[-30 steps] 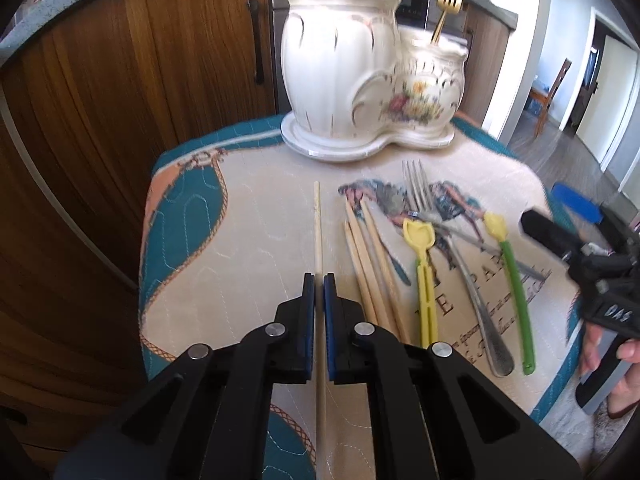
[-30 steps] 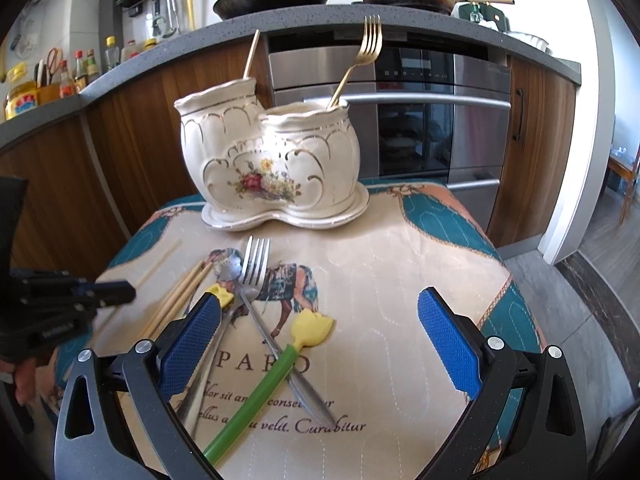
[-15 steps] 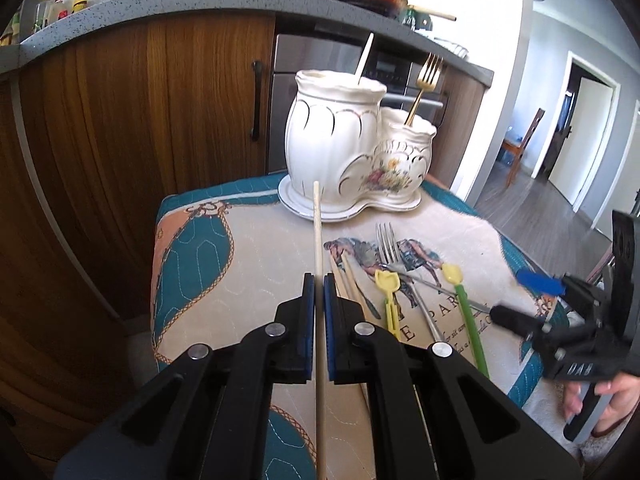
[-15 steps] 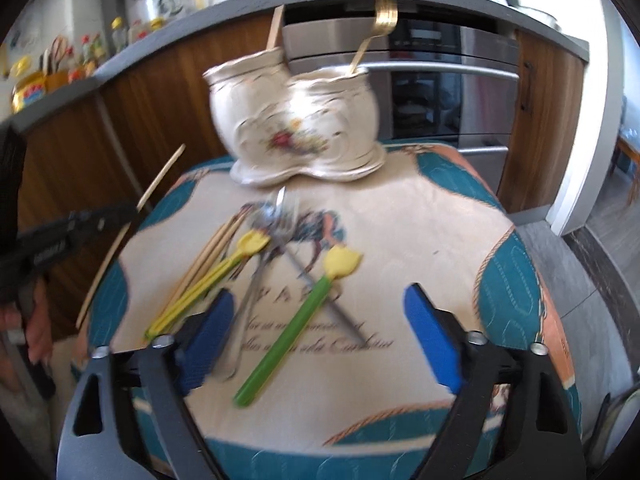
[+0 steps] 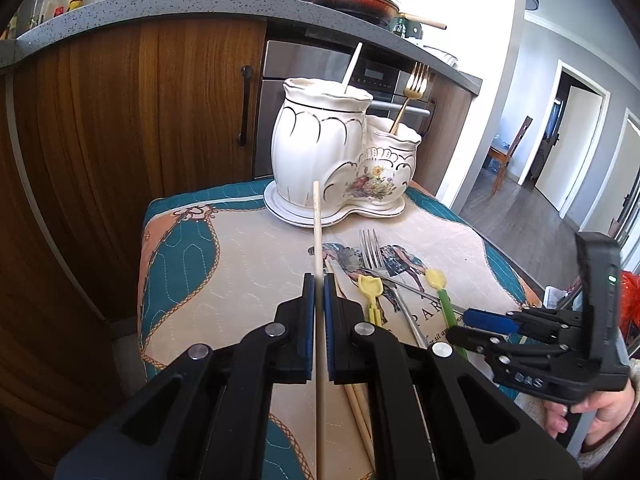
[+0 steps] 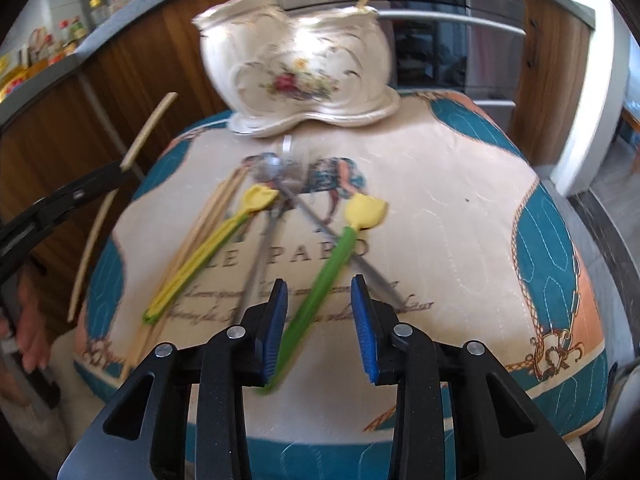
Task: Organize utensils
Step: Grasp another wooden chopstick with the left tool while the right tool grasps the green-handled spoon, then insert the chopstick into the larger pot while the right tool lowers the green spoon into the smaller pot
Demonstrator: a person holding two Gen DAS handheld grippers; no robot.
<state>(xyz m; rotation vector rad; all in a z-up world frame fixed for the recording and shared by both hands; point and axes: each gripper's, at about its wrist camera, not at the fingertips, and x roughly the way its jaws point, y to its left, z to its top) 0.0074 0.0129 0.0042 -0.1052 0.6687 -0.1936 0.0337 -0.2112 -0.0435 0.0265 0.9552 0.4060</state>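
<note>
My left gripper (image 5: pixel 316 280) is shut on a wooden chopstick (image 5: pixel 317 224) and holds it raised above the table, its tip pointing at the white ceramic utensil holder (image 5: pixel 320 148). The holder has a chopstick and a gold fork (image 5: pixel 414 84) in it. My right gripper (image 6: pixel 318 286) is open, its jaws either side of the green-handled utensil (image 6: pixel 328 268) lying on the cloth. A yellow-handled utensil (image 6: pixel 208 256), more chopsticks (image 6: pixel 200 232), a metal fork and a spoon (image 6: pixel 268 168) lie beside it. The held chopstick also shows at the left of the right wrist view (image 6: pixel 148 132).
The table is small, covered with a teal and cream quilted cloth (image 6: pixel 460 200). Wooden cabinets (image 5: pixel 120 128) and an oven (image 6: pixel 440 20) stand close behind it. The floor drops away on the right (image 5: pixel 520 208).
My left gripper has lifted the chopstick off the cloth and pulled back. My right gripper has moved down and forward over the green-handled utensil, its jaws narrowing.
</note>
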